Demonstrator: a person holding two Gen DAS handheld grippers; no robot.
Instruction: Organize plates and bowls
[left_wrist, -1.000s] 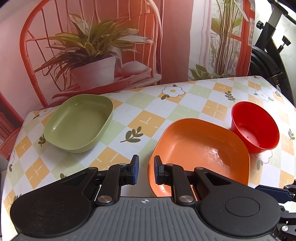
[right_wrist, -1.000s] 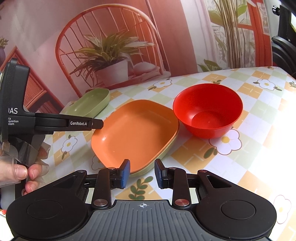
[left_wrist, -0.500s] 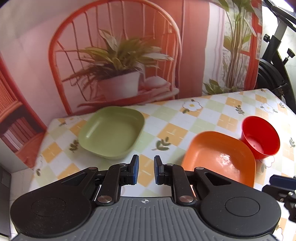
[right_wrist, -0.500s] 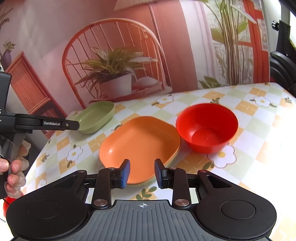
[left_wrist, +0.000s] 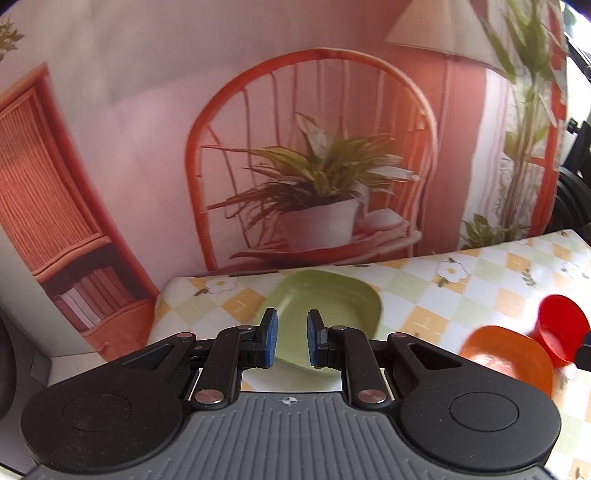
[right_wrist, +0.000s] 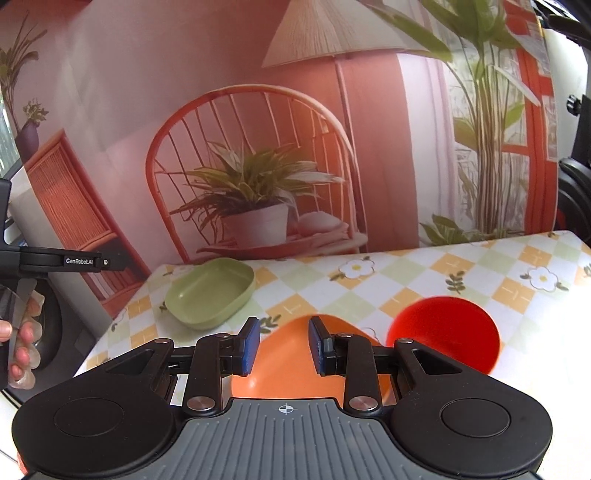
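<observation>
A green plate (left_wrist: 328, 306) (right_wrist: 210, 291) lies at the table's far left. An orange plate (left_wrist: 513, 363) (right_wrist: 291, 354) sits nearer the front, with a red bowl (left_wrist: 561, 332) (right_wrist: 443, 332) to its right. My left gripper (left_wrist: 290, 341) is open and empty, raised off the table with the green plate behind its fingertips. My right gripper (right_wrist: 281, 345) is open and empty too, held back from the table with the orange plate seen between its fingers. The left gripper's body (right_wrist: 59, 260) and a hand (right_wrist: 22, 350) show at the right wrist view's left edge.
The table (right_wrist: 424, 273) wears a checked cloth with flowers. Behind it hangs a printed backdrop (right_wrist: 258, 166) of a chair, plant and lamp. Black exercise equipment (right_wrist: 576, 199) stands at the right edge. The table's left edge (left_wrist: 159, 314) drops to the floor.
Both grippers have pulled up and back from the table, so the plates and bowl look smaller and lower. The left view has swung left toward the green plate. Both stay open.
</observation>
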